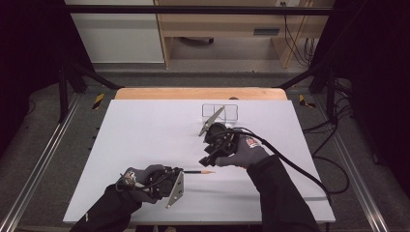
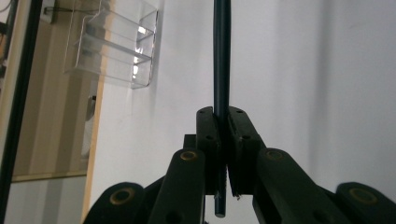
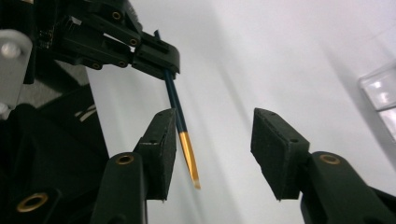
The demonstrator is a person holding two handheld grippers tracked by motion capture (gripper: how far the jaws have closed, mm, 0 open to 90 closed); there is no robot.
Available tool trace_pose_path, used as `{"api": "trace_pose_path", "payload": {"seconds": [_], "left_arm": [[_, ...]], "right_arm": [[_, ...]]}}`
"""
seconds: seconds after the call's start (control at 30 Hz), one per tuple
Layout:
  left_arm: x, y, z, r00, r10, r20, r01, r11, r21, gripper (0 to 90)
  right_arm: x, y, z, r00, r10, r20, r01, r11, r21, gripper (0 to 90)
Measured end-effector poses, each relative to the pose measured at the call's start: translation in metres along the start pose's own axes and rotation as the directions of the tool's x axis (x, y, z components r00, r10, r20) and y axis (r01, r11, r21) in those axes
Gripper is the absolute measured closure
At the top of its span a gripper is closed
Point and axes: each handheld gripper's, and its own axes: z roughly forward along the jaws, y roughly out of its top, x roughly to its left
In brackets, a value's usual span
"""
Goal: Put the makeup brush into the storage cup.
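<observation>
A thin brush with a dark blue handle and a gold end lies level just above the white sheet, its tip to the right. My left gripper is shut on the handle. In the left gripper view the jaws pinch the dark shaft, which runs straight ahead. My right gripper hovers open over the brush tip. In the right gripper view the gold end hangs beside the left finger of the open right gripper, with the left gripper beyond.
A clear plastic compartment holder stands at the far middle of the white sheet, and also appears in the left gripper view. A wooden table edge runs behind it. Black cables trail off to the right.
</observation>
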Motion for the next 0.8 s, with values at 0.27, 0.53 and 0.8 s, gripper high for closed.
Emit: {"api": "trace_pose_path", "payload": {"seconds": [0.27,0.53,0.8], "left_arm": [[0.000,-0.010,0.004,0.9914,-0.131,-0.009,0.131,0.9914,0.004,83.5],[-0.003,-0.021,0.006,0.9634,-0.268,-0.010,0.268,0.9634,-0.012,83.6],[-0.002,-0.036,0.002,0.9007,-0.434,-0.003,0.434,0.8993,-0.056,83.6]], "right_arm": [[-0.011,-0.020,-0.014,0.9976,0.057,0.038,-0.053,0.992,-0.115,43.4],[-0.016,-0.036,-0.021,0.9910,0.085,0.103,-0.060,0.972,-0.228,32.8],[-0.018,-0.050,-0.024,0.9817,0.131,0.139,-0.079,0.942,-0.326,26.6]]}}
